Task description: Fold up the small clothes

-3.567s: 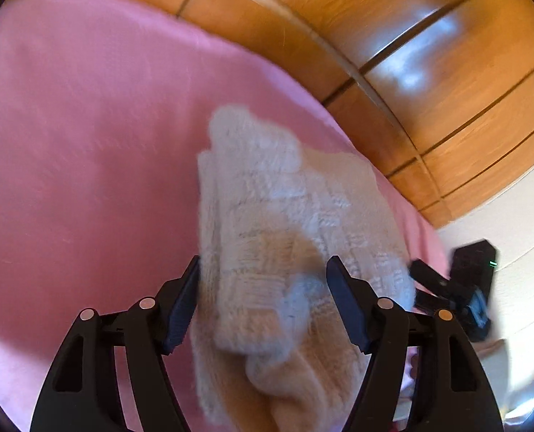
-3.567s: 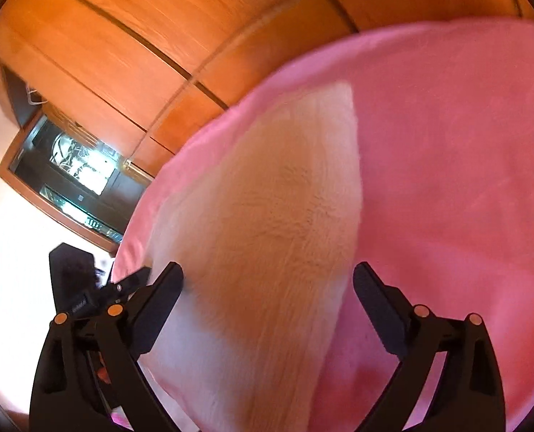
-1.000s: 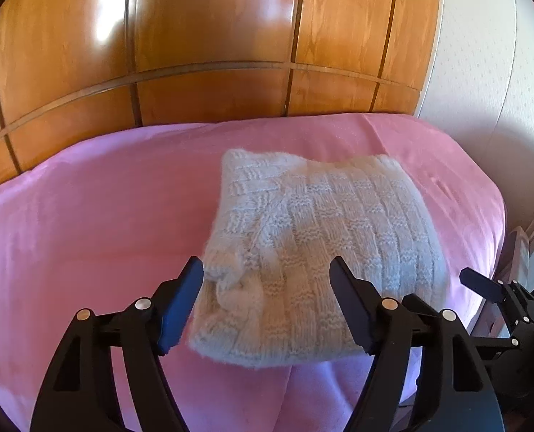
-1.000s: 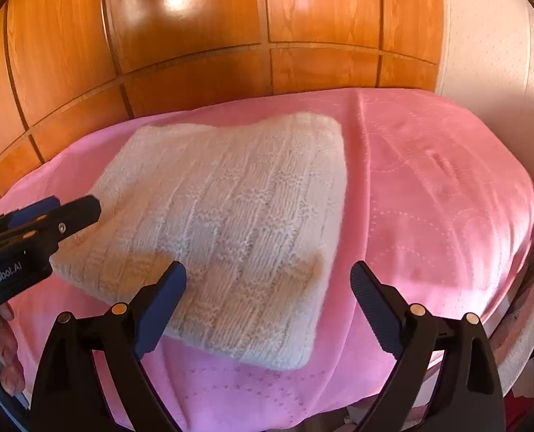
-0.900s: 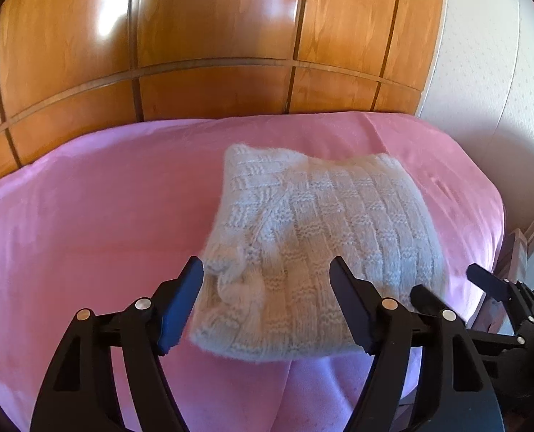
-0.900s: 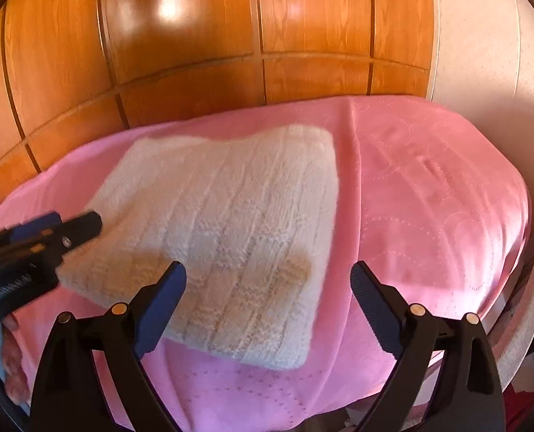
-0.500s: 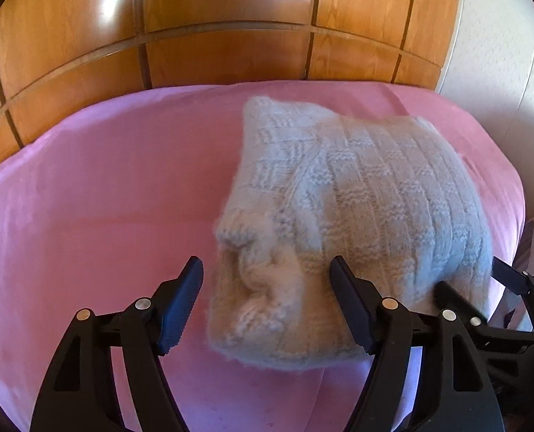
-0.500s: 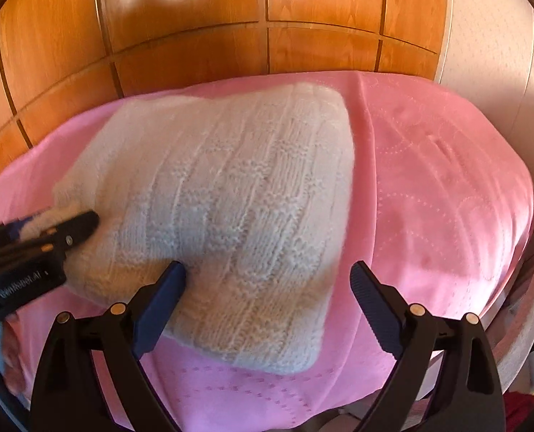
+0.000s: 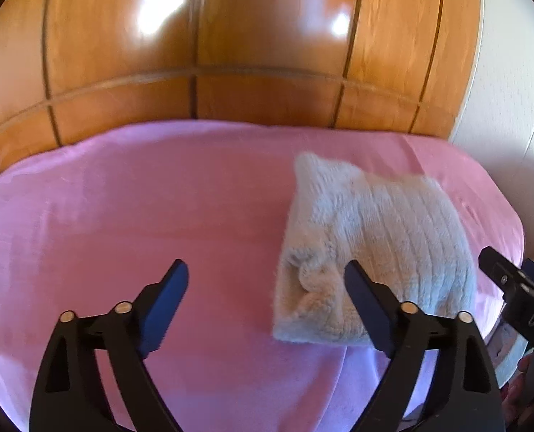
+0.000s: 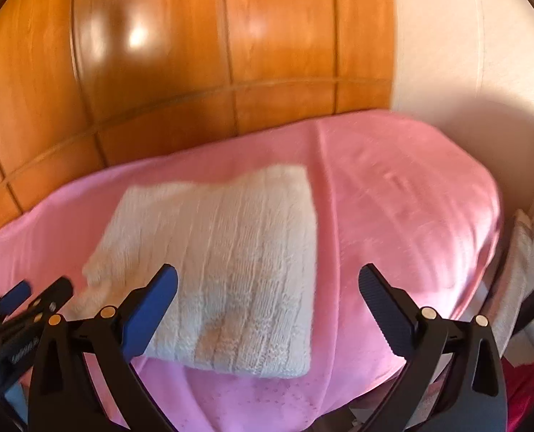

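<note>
A cream knitted garment (image 9: pixel 375 248) lies folded into a thick square on the pink blanket (image 9: pixel 123 216). It also shows in the right wrist view (image 10: pixel 223 262). My left gripper (image 9: pixel 267 280) is open and empty above the blanket, with the garment just right of its middle. My right gripper (image 10: pixel 267 288) is open and empty, held over the garment's near right edge. The right gripper's tip (image 9: pixel 515 288) shows at the right edge of the left view. The left gripper's tip (image 10: pixel 26 306) shows at the lower left of the right view.
A glossy wooden panelled headboard (image 9: pixel 231 54) stands behind the pink blanket (image 10: pixel 411 198). A white wall (image 10: pixel 465 54) is on the right. The bed edge drops off at the near right, with grey cloth (image 10: pixel 515 270) and a red item (image 10: pixel 529 385) beside it.
Both grippers have pulled back and away from the folded garment. The left view has swung left, so the garment now sits to the right. The garment lies still.
</note>
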Demonstrator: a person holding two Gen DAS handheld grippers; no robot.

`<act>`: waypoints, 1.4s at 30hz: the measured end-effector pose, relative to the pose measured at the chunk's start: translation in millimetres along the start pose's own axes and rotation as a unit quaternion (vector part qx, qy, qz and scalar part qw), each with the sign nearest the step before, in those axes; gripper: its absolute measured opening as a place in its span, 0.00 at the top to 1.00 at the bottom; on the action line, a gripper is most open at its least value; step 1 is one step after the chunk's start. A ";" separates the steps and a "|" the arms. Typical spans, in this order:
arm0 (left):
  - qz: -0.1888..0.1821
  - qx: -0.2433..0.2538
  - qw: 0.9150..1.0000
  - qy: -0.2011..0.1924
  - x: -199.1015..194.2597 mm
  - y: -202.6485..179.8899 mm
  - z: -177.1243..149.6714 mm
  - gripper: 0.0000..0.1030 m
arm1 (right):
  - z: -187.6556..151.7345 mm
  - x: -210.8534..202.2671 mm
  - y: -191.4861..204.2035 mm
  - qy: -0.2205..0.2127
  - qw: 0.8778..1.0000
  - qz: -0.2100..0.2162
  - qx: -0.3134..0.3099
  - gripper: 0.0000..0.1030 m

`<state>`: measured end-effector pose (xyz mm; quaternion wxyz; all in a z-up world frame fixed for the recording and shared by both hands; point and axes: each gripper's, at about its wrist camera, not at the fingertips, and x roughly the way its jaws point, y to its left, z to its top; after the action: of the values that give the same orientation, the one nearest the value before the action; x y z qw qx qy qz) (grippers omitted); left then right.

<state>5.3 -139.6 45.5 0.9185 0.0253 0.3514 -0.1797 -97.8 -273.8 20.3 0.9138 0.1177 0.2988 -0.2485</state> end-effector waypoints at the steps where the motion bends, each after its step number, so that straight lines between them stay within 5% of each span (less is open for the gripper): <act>1: 0.002 0.000 1.000 -0.003 -3.2 0.2 0.0 0.11 | 0.0 -3.9 3.2 -0.004 1.000 -0.007 -0.002 0.02; 12: 0.009 0.008 1.000 -0.008 -20.0 -7.2 -8.2 0.04 | -12.0 -20.3 24.1 -0.025 0.998 -0.016 -0.049 0.02; 42: 0.017 0.025 0.999 -0.017 -24.2 -18.0 -9.5 0.04 | -15.2 -14.1 14.9 -0.022 0.999 -0.015 -0.033 0.02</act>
<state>-23.6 -147.2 55.6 0.9265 0.0512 0.3303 -0.1730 -107.2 -250.2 17.8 0.9198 0.0770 0.2884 -0.2548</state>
